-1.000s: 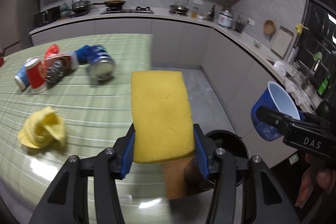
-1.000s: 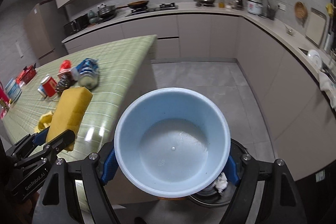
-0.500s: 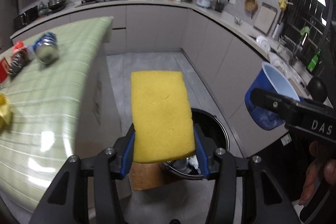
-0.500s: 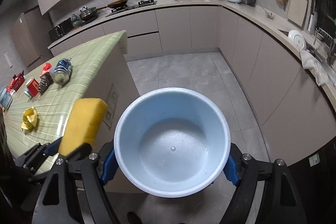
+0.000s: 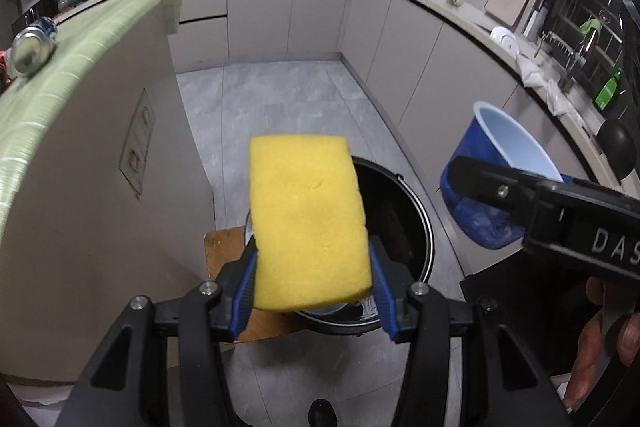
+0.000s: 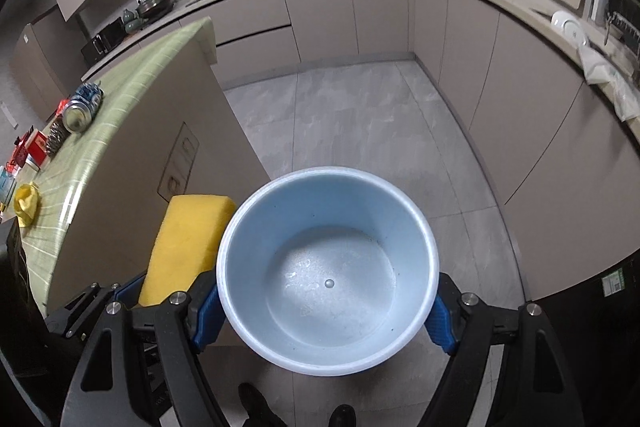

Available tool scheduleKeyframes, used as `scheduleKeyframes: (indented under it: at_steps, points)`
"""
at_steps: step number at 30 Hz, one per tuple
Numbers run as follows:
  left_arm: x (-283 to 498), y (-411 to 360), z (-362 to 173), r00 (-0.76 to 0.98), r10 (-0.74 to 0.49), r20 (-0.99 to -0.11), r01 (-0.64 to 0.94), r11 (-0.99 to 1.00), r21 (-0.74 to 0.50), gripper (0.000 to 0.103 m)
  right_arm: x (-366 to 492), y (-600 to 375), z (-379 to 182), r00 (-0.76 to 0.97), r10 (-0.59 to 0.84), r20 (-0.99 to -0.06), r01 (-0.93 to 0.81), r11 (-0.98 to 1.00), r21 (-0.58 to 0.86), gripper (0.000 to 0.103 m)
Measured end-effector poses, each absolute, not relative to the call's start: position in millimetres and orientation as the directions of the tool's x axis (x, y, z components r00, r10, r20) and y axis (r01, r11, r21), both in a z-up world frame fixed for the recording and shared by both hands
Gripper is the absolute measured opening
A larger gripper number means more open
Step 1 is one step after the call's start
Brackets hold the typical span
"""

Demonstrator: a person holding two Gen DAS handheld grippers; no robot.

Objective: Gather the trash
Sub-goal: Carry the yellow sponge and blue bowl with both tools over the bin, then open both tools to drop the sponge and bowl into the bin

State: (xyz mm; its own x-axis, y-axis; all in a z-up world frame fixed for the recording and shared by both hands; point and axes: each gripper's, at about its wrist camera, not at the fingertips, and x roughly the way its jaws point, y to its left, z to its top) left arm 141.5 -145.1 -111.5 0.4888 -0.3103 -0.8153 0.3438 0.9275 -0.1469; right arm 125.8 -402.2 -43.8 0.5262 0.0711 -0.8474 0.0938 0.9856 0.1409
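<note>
On my left wrist view, the left gripper (image 5: pixel 312 281) is clamped on a yellow sponge (image 5: pixel 307 223), blue pads pressed into both long sides, and the sponge stands up through the centre of the frame. Directly behind it, lower centre, sits a black trash bin (image 5: pixel 404 227) on the grey floor, with a piece of brown cardboard (image 5: pixel 224 251) beside it to the left. At the right edge the right gripper (image 5: pixel 480 179) reaches in, holding a blue cup (image 5: pixel 488 187) tilted with its pale inside showing.

On my right wrist view, the right gripper (image 6: pixel 326 311) grips that cup (image 6: pixel 326 267) across its width, its mouth facing the camera and filling the lower centre; it looks empty. The sponge (image 6: pixel 188 243) shows just left of the cup.

The counter with the green cloth (image 6: pixel 132 83) runs along the left of the frame, carrying a crushed can (image 6: pixel 82 111), a yellow crumpled rag (image 6: pixel 26 203) and some red packaging (image 6: pixel 36 147) further along.
</note>
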Motion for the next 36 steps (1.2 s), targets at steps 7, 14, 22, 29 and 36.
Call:
scheduleKeyframes:
  at_steps: [7,14,22,29,36]
  points:
    - [154,-161,-151,0.438,-0.293,-0.85,0.304,0.938,-0.167,0.052,153,-410,-93,0.461,0.108,-0.881,0.066,0.986,0.155,0.082]
    - [166,-168,-182,0.407,-0.286,-0.867,0.246,0.949,-0.197,0.058,177,-414,-129,0.416,0.16,-0.895,0.049,0.979,0.198,0.082]
    - [165,-156,-183,0.4,-0.2,-0.894,0.168,0.975,-0.143,0.086,195,-449,-138,0.373,0.091,-0.923,0.176,0.97,0.167,0.103]
    - [159,-154,-153,0.435,-0.165,-0.885,0.185,0.978,-0.091,0.086,191,-452,-116,0.397,0.018,-0.918,0.18,0.979,0.098,0.103]
    - [146,-129,-118,0.49,-0.139,-0.86,0.158,0.985,-0.069,0.086,180,-432,-86,0.428,0.014,-0.904,0.146,0.986,0.084,0.103]
